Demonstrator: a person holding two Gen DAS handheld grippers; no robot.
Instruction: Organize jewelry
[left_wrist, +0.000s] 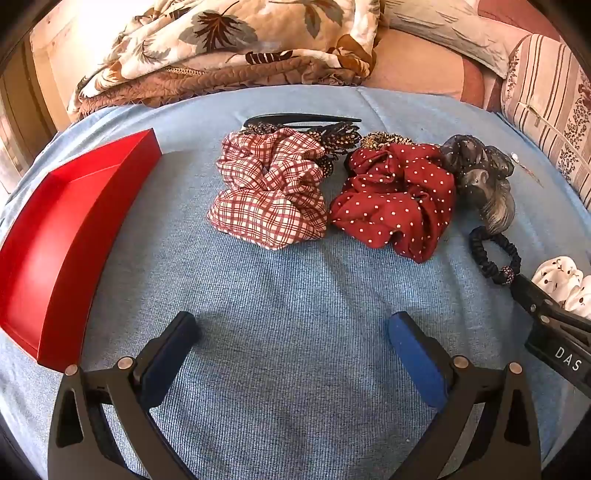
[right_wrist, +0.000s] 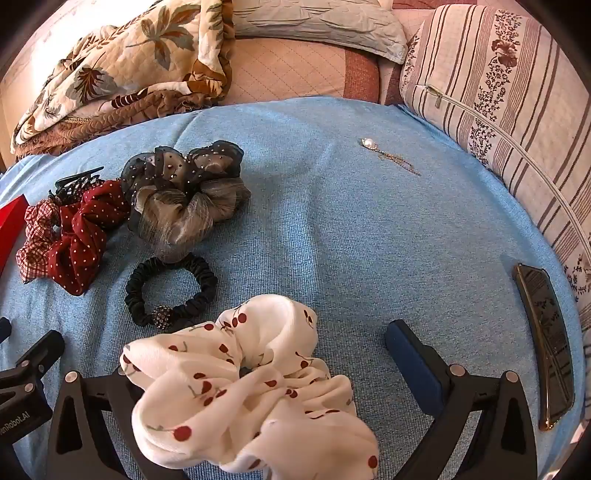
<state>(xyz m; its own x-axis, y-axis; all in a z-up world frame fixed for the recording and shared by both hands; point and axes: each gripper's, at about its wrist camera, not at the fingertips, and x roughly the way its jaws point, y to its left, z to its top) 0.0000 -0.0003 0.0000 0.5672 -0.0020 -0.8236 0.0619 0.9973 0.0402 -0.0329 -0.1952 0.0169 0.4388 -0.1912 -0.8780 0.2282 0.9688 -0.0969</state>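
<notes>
Left tool (left_wrist: 291, 332) wide open, nothing between pads, over bare blue bedcover (left_wrist: 295, 280). Right tool (right_wrist: 258, 354) wide open too; white cherry scrunchie (right_wrist: 251, 384) lying between fingers, unclamped. Red box (left_wrist: 55, 251) far left.

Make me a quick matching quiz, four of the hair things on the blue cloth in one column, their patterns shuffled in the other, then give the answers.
Things:
1. Scrunchie nearest the red box
2. Scrunchie between the right claw fingers
3. Scrunchie in the middle of the row
4. Thin hair tie

Patterns:
A. Dark red, white dots
B. Plain black with a sparkly bead
C. White with red cherries
D. Red and white plaid

Pairs: 1-D, 2-C, 3-A, 4-B.
</notes>
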